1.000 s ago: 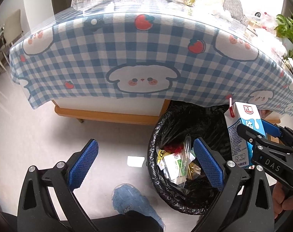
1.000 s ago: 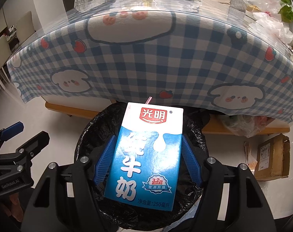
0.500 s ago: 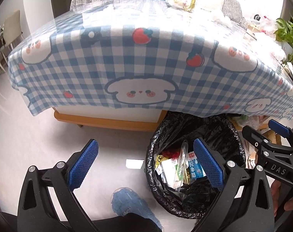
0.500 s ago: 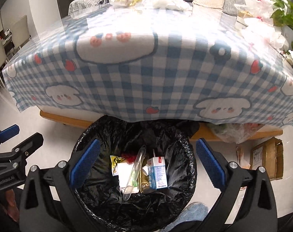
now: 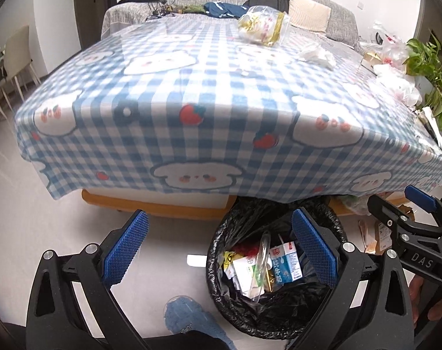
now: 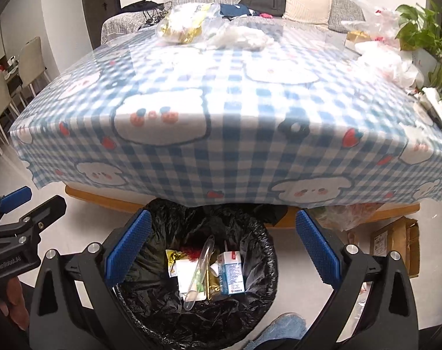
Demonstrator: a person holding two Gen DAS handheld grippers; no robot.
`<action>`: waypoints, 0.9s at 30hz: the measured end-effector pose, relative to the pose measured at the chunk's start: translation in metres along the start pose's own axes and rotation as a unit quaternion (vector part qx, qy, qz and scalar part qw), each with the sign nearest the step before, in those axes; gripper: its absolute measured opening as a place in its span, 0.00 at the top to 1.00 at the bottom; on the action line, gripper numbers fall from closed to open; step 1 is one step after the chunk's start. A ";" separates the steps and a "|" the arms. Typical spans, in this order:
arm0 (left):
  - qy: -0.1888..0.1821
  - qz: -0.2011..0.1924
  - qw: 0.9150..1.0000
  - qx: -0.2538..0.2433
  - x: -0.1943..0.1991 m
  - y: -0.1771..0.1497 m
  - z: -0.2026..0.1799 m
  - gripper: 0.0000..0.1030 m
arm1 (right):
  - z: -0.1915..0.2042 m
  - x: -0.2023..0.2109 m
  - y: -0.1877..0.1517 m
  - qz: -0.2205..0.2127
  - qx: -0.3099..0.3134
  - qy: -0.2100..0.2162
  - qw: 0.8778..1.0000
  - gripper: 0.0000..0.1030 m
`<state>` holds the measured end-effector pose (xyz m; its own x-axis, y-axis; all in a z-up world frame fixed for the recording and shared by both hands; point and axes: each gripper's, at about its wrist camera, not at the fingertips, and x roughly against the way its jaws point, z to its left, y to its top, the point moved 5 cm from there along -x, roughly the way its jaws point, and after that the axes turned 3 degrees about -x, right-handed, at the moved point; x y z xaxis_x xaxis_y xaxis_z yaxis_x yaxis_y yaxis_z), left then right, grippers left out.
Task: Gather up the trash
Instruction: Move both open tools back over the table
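Note:
A black-lined trash bin (image 5: 221, 285) (image 6: 267, 262) stands on the floor at the table's near edge. Inside lie a blue milk carton (image 5: 286, 265) (image 6: 232, 272), a clear plastic piece (image 6: 199, 274) and other wrappers. My right gripper (image 6: 221, 248) is open and empty above the bin; it also shows at the right of the left wrist view (image 5: 401, 221). My left gripper (image 5: 218, 248) is open and empty, left of the bin. On the table lie a clear bag of wrappers (image 5: 263, 26) (image 6: 181, 26) and crumpled tissue (image 5: 317, 54) (image 6: 241, 36).
The table has a blue checked cloth (image 5: 191, 102). Plastic bags (image 5: 395, 46) and a plant (image 5: 430, 70) sit at its right end. A cardboard box (image 6: 395, 248) lies on the floor right. A sofa (image 5: 308, 5) is behind, chairs (image 6: 17, 78) to the left. My slipper (image 5: 191, 320) is near the bin.
My right gripper opened and dropped the milk carton into the bin. Both grippers have since risen, so more of the tabletop shows.

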<state>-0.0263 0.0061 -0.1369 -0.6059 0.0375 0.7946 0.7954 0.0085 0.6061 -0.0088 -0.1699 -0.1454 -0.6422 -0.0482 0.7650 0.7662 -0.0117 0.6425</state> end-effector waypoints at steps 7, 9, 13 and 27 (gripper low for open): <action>0.003 -0.003 1.000 -0.008 0.010 0.018 -0.005 0.06 | -0.006 0.018 0.019 -0.018 -0.007 0.001 1.000 0.07; 0.003 -0.006 1.000 -0.006 0.013 0.025 -0.005 0.06 | -0.008 0.022 0.024 -0.023 -0.008 0.001 1.000 0.07; 0.001 -0.012 1.000 -0.009 0.017 0.035 -0.007 0.06 | -0.010 0.031 0.036 -0.032 -0.010 0.005 0.999 0.07; -0.004 -0.016 1.000 -0.016 0.023 0.068 -0.012 0.06 | -0.023 0.042 0.065 -0.047 -0.028 0.005 0.998 0.07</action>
<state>0.0138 -0.0046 -0.0771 -0.6306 0.0456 0.7748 0.7747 -0.0220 0.6319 0.0142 -0.1951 -0.0725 -0.7117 -0.0543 0.7004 0.7023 -0.0731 0.7081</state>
